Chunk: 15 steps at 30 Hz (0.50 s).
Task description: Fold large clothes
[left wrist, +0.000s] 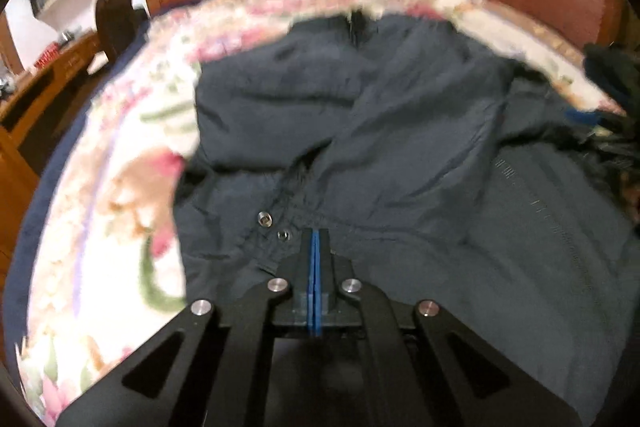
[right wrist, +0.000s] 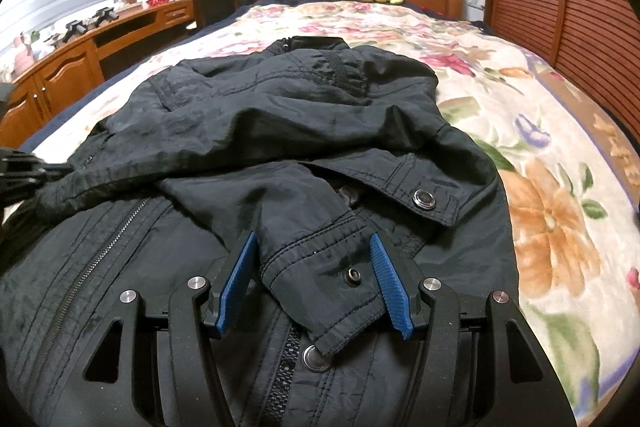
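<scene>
The black jacket point(right wrist: 256, 131) lies on the floral bedspread point(right wrist: 520, 115), collar toward the upper frame; its sleeve cuff point(right wrist: 320, 279) sits between the released right gripper point(right wrist: 314, 247), nearer than the clenched left gripper point(left wrist: 315, 233) near another cuff's snaps.
</scene>
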Each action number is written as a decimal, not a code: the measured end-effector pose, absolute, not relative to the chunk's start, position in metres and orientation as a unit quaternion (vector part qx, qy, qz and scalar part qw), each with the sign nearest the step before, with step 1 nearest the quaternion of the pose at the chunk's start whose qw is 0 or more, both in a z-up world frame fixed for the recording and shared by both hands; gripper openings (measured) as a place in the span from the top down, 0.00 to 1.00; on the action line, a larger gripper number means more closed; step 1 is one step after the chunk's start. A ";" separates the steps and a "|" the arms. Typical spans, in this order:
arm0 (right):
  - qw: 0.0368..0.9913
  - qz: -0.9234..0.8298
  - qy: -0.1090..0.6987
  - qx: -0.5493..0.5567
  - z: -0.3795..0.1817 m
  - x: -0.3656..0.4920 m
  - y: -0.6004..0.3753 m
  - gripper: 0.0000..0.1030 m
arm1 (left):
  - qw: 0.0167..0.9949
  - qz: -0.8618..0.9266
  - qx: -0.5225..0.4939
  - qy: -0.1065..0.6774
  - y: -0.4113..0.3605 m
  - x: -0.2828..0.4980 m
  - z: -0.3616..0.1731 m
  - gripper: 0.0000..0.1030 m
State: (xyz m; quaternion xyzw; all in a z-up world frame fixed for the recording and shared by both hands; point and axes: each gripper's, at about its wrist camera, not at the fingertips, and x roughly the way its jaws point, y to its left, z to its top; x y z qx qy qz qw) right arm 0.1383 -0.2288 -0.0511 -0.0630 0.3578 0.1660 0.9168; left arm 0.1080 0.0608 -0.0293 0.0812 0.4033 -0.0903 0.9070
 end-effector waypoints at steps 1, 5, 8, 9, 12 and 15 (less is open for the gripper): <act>0.917 0.166 0.357 -0.062 -0.051 0.138 -0.229 0.42 | 0.911 -0.094 0.079 0.395 0.061 0.101 -0.021 1.00; 0.917 0.166 0.357 -0.064 -0.050 0.138 -0.229 0.42 | 0.920 -0.112 0.077 0.367 0.061 0.072 0.008 1.00; 0.919 0.168 0.352 -0.062 -0.049 0.137 -0.230 0.42 | 0.921 -0.102 0.068 0.370 0.069 0.067 0.010 1.00; 0.920 0.169 0.348 -0.061 -0.047 0.136 -0.231 0.42 | 0.922 -0.098 0.063 0.369 0.072 0.065 0.009 1.00; 0.926 0.166 0.332 -0.068 -0.034 0.128 -0.230 0.42 | 0.924 -0.093 0.037 0.369 0.091 0.060 0.004 0.95; 0.926 0.181 0.320 -0.088 -0.018 0.122 -0.213 0.41 | 0.927 -0.076 0.025 0.365 0.101 0.052 -0.004 0.83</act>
